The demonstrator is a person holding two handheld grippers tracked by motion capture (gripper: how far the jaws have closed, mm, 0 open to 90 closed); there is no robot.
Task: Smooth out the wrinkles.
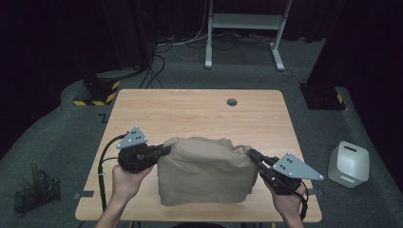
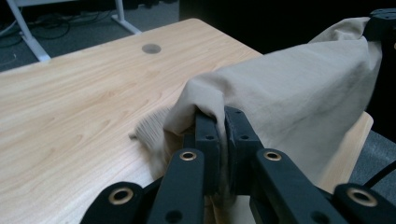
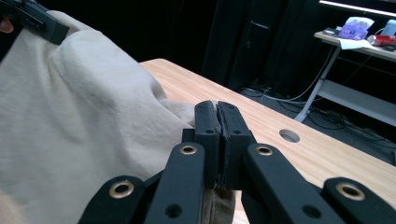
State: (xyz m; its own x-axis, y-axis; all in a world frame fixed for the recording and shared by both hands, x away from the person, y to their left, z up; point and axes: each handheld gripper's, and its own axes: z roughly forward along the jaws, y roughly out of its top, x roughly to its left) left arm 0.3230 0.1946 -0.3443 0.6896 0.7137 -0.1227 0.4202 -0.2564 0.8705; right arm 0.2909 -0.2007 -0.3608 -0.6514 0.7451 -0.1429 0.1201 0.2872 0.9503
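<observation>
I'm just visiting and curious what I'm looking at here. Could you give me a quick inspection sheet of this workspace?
Surface: light wooden table with a round grommet hole; bare apart from the cloth.
Job's things: beige cloth, held up at two top corners, its lower edge on the table.
Clutter: nothing seen on the table.
Grippers: left tool shut on the cloth's left corner; right tool shut on its right corner.
Cables: black cable trails from the left tool; loose wires on the floor behind.
Surroundings: grey carpet, white frame, white box at right, wire basket at left.
</observation>
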